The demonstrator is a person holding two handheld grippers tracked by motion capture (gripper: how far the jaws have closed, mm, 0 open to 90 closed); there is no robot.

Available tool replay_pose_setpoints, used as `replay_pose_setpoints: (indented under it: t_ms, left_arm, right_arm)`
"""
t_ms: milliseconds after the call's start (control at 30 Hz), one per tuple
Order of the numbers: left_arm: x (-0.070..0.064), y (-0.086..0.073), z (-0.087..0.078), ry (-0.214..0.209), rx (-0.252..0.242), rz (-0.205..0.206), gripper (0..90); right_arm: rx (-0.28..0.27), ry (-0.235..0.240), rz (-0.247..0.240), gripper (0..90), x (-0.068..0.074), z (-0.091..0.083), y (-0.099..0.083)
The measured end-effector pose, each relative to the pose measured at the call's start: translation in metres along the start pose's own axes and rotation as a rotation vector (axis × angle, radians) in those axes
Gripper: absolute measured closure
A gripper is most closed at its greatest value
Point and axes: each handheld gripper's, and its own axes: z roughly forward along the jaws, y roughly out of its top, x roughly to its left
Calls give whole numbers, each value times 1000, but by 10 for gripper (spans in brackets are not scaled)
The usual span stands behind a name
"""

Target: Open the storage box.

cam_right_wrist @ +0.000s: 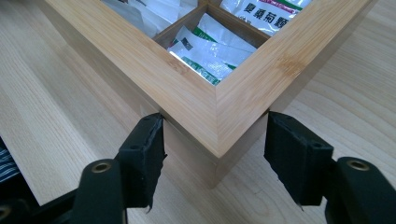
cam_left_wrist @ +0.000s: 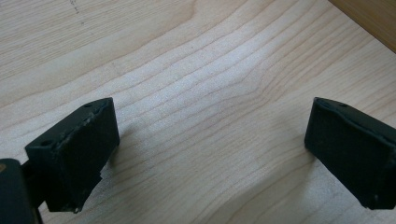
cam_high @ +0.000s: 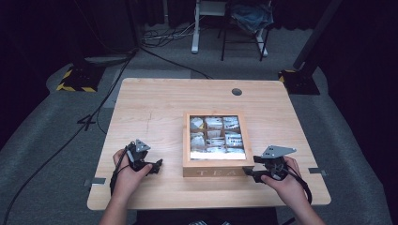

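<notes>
A wooden tea box (cam_high: 213,172) marked TEA stands right of the table's middle, its compartments holding white tea bags (cam_high: 216,138). My right gripper (cam_high: 248,172) is at the box's front right corner. In the right gripper view that gripper (cam_right_wrist: 215,135) has its jaws closed in against the two walls of the box (cam_right_wrist: 187,93) that meet at the corner, with tea bags (cam_right_wrist: 210,46) behind. My left gripper (cam_high: 157,165) rests left of the box, apart from it. In the left gripper view the left gripper (cam_left_wrist: 212,140) stands open over bare wood.
The light wooden table (cam_high: 155,108) has a round hole (cam_high: 236,92) near its far edge and tape marks (cam_high: 97,181) at the sides. Cables (cam_high: 94,117) run over the grey floor at the left. Stand bases (cam_high: 77,79) and a chair sit beyond the table.
</notes>
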Motion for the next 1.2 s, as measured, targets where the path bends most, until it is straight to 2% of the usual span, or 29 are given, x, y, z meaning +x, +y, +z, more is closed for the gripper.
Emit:
replay_pose_setpoints:
  t_ms: [100, 433, 500, 600, 1000, 1033, 1200]
  left_arm:
    - [0, 0, 0, 0, 0, -1, 37]
    - [0, 0, 0, -1, 1, 0, 37]
    - [0, 0, 0, -1, 0, -3, 37]
    - [0, 0, 0, 0, 1, -1, 37]
    - [0, 0, 0, 0, 0, 0, 37]
    - [0, 0, 0, 0, 0, -2, 37]
    - [0, 0, 0, -1, -1, -5, 37]
  right_arm:
    - [-2, -8, -21, 414, 1, -2, 1]
    - [-14, -27, -14, 403, 3, -5, 4]
    - [-18, -56, -38, 390, 6, -6, 5]
    - [-26, -73, -53, 378, 7, -9, 8]
    - [-88, -114, -68, 372, 11, -21, 15]
    - [-84, -139, -77, 372, 11, -24, 16]
    - [-111, -161, -86, 373, 12, -29, 19]
